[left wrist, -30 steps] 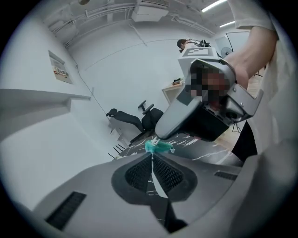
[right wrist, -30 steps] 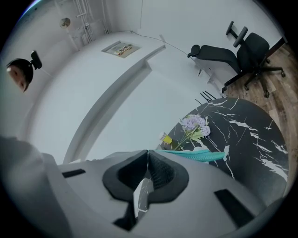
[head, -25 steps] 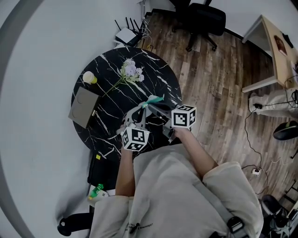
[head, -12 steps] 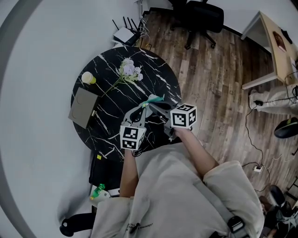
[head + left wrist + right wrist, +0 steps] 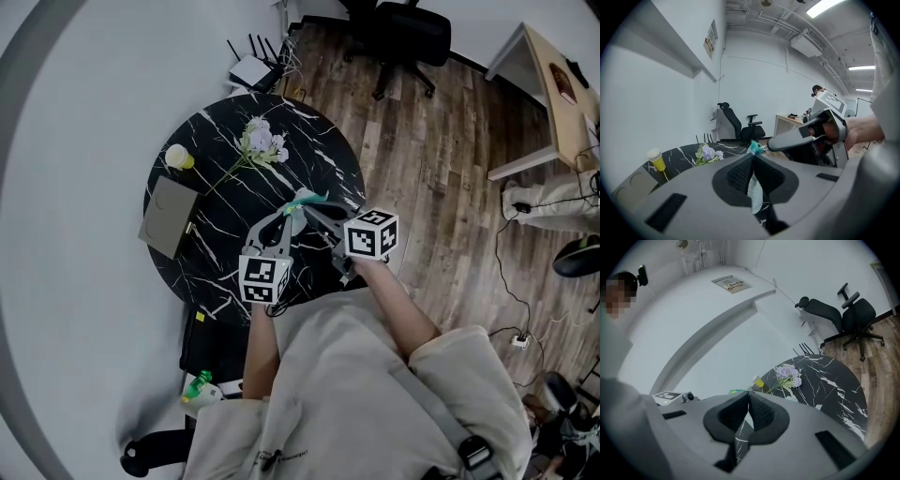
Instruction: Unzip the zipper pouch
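Note:
A small teal zipper pouch (image 5: 307, 200) hangs above the near side of the round black marble table (image 5: 319, 150), held between both grippers. My left gripper (image 5: 292, 215) is shut on the pouch's fabric; in the left gripper view the pale teal cloth (image 5: 754, 190) hangs down between the pads (image 5: 740, 172). My right gripper (image 5: 306, 209) reaches in from the right and is shut at the pouch's top end (image 5: 755, 148), on what looks like the zipper pull. In the right gripper view the jaws (image 5: 749, 397) are closed with only a thin pale sliver between them.
On the table lie a bunch of lilac flowers (image 5: 263, 141), a yellow paper cup (image 5: 178, 157) and a flat grey pad (image 5: 169, 216). A black office chair (image 5: 398, 37), a white router (image 5: 251, 68) and a wooden desk (image 5: 562, 98) stand on the wood floor.
The left gripper has shifted slightly to the left and nearer to the body. The pouch and the right gripper stay almost where they were.

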`<state>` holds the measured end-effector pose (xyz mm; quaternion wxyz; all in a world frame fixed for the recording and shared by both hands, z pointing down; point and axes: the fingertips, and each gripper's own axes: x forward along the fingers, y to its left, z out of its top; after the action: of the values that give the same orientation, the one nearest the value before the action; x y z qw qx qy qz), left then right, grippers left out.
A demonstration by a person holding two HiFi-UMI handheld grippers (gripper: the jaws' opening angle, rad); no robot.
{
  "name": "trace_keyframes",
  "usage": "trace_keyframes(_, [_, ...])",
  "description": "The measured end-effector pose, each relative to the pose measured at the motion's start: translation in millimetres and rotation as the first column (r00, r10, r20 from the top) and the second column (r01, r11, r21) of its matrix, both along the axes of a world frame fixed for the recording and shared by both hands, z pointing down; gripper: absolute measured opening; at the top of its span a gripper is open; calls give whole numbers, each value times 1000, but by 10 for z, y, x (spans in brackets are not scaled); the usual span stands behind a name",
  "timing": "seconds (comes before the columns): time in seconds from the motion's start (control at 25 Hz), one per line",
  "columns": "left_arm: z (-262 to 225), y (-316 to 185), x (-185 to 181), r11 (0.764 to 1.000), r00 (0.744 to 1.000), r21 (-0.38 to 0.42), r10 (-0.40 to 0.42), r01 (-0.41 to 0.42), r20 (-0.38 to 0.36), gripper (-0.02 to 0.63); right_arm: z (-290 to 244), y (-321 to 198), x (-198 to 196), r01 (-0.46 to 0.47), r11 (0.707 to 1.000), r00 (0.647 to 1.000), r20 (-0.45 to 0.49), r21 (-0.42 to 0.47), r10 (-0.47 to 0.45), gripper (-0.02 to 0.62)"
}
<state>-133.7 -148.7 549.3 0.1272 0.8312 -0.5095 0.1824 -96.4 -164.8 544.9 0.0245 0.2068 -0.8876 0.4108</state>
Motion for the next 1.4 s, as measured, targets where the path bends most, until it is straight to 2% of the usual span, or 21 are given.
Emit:
trace_keyframes(0.36, [-44, 3, 20, 1000, 998, 15, 5, -6, 60, 26, 16, -47, 87, -32, 999, 999, -41, 27, 33, 11])
trace_keyframes(1.0, [-74, -4, 24, 1000, 997, 30, -5, 3, 73, 26, 98, -156, 279, -85, 994, 988, -120, 67, 92, 11])
trace_keyframes(1.16, [-73, 24, 34, 999, 993, 35, 6, -11, 119, 26, 129, -162, 313, -98, 993, 985, -133, 70, 107, 11])
trace_keyframes(1.4, [-60, 31, 1, 999, 994, 33, -3, 0, 107, 26, 186, -194, 394, -126, 989, 981, -139, 72, 135, 11])
